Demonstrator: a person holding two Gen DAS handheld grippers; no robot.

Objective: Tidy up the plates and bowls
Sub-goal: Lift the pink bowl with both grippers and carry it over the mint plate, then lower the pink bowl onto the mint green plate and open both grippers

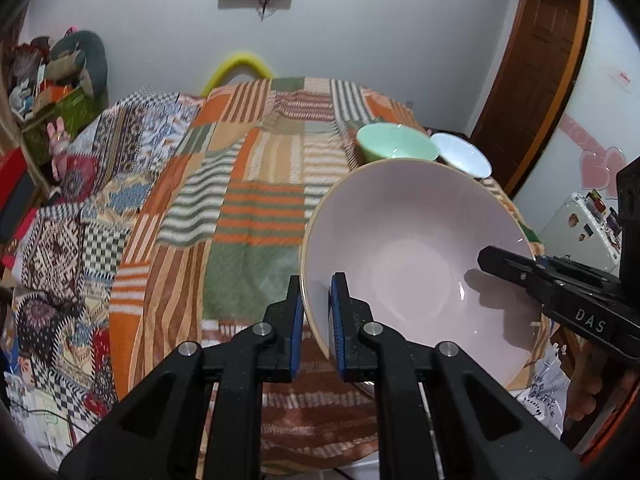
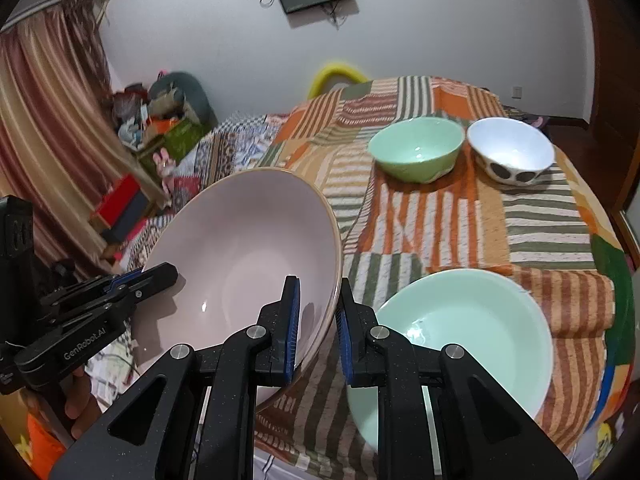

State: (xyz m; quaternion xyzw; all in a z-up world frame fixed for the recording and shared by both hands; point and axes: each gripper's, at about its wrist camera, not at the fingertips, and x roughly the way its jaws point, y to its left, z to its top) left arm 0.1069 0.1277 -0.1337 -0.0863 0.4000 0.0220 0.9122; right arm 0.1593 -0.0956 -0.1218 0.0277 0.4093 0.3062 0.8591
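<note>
**Both grippers clamp one pink bowl above the patchwork table**

The left gripper [image 1: 316,320] is nearly closed, its blue pads pinching the rim of the large pink bowl [image 1: 420,264] at about 8 o'clock on the bowl in the left wrist view: one pad outside the wall, one inside. The right gripper [image 2: 318,320] grips the opposite side of the same pink bowl [image 2: 248,256] in the same way, jaws drawn in tight on the rim at about 4 o'clock in the right wrist view. The bowl is tilted, its mouth turned toward the cameras, held between the two grippers over the near edge of the table.

Bowls counted: four. Besides the pink one, a wide mint bowl [image 2: 460,344] sits on the patchwork cloth [image 2: 440,216] just beside the right gripper at 4 o'clock, its near rim hidden behind the gripper's arm. At 1 o'clock stand a small green bowl [image 2: 416,148] and a white bowl with dark spots [image 2: 512,152], close together (touching or not cannot be told). No plates show.

In the left wrist view the pink bowl cuts off the bases of the two small bowls, and the mint bowl is hidden entirely.
</note>
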